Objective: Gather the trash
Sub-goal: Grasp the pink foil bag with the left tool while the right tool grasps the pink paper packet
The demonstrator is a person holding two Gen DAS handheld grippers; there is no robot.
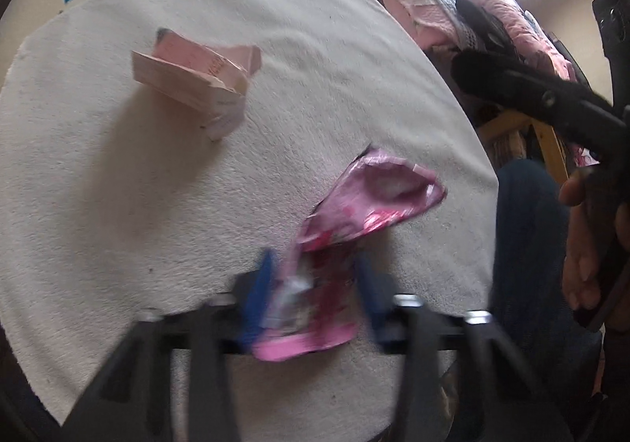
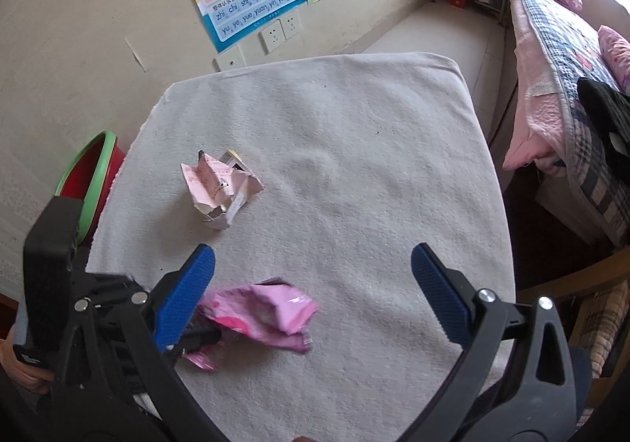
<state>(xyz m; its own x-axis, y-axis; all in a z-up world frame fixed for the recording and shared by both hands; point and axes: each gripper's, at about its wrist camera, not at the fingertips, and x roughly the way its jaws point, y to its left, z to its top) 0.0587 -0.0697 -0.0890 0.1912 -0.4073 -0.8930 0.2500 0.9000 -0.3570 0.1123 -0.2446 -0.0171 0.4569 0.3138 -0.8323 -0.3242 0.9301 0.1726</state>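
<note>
The left claw (image 1: 315,284) is clamped on the pink wrapper (image 1: 354,221), blue pads pinching its crumpled lower half while the open, torn mouth flares out ahead of the fingers. From the right wrist view that same wrapper sits at the near-left part of the bench (image 2: 354,127), low on the white cloth, with the left claw coming in from the left side.

The right claw (image 2: 313,265) hangs with its jaws wide apart and nothing between them, poised over the cloth.

That wrapper looks like thin foil-film: almost weightless, soft, crinkly, likely slick, so a pinch across a bunched fold should hold better than one on a loose flap.

Further back lies the second piece of trash, a crushed pink carton (image 2: 220,190), well apart from the wrapper. Paperboard, light, partly stiff; its folded ridge looks like the place to grip, since flat panels would give and slide.

Room to move is generous: the middle and far side of the bench are bare cloth. Watch the left edge, where a red basin with a green rim (image 2: 92,182) sits just beside and below the bench, and the right edge, which drops off toward the bed (image 2: 551,60).
</note>
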